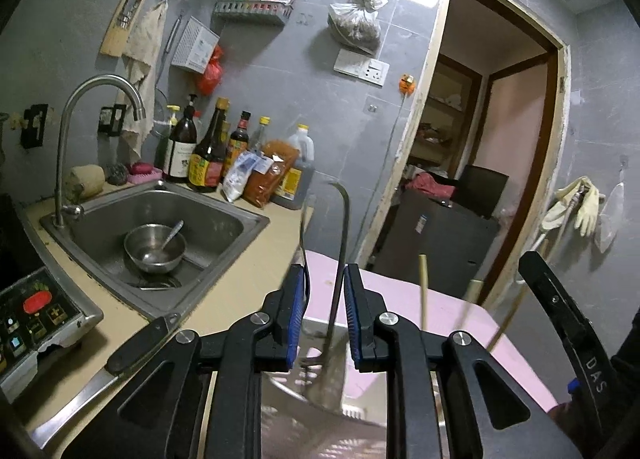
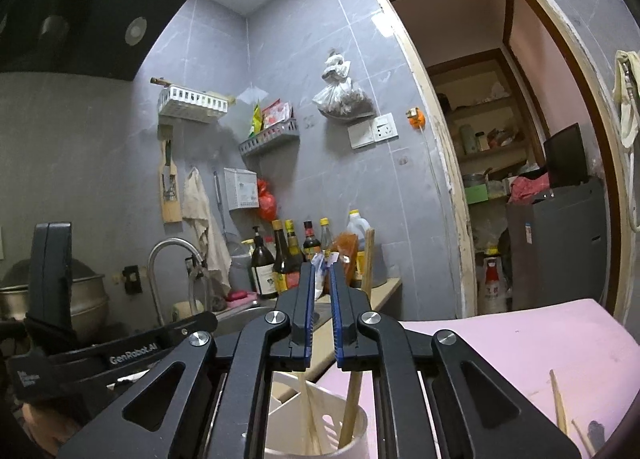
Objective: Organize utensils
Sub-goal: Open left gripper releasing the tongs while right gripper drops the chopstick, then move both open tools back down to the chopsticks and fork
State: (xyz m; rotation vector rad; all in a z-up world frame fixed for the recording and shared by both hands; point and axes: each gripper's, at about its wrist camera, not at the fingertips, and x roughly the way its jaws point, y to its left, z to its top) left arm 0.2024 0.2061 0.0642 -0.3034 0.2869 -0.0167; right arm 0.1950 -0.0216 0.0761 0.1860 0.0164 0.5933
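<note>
In the left wrist view my left gripper (image 1: 322, 299) hangs over a white utensil holder (image 1: 316, 329). A metal utensil with a hooked handle (image 1: 341, 243) stands between its blue pads, close to the right pad and clear of the left one, and its lower end is blurred. Wooden chopsticks (image 1: 422, 291) stick up to the right. In the right wrist view my right gripper (image 2: 321, 299) is over the same holder (image 2: 358, 429), its pads slightly apart with nothing between them. Chopsticks (image 2: 352, 399) stand in the holder beneath it. More chopsticks (image 2: 558, 403) lie on the pink table (image 2: 520, 339).
A steel sink (image 1: 224, 219) on the left holds a bowl with a spoon (image 1: 154, 247), under a faucet (image 1: 100, 83). Sauce bottles (image 1: 208, 155) line the wall behind it. An induction cooker (image 1: 32, 319) sits at the near left. An open doorway (image 1: 480, 139) is on the right.
</note>
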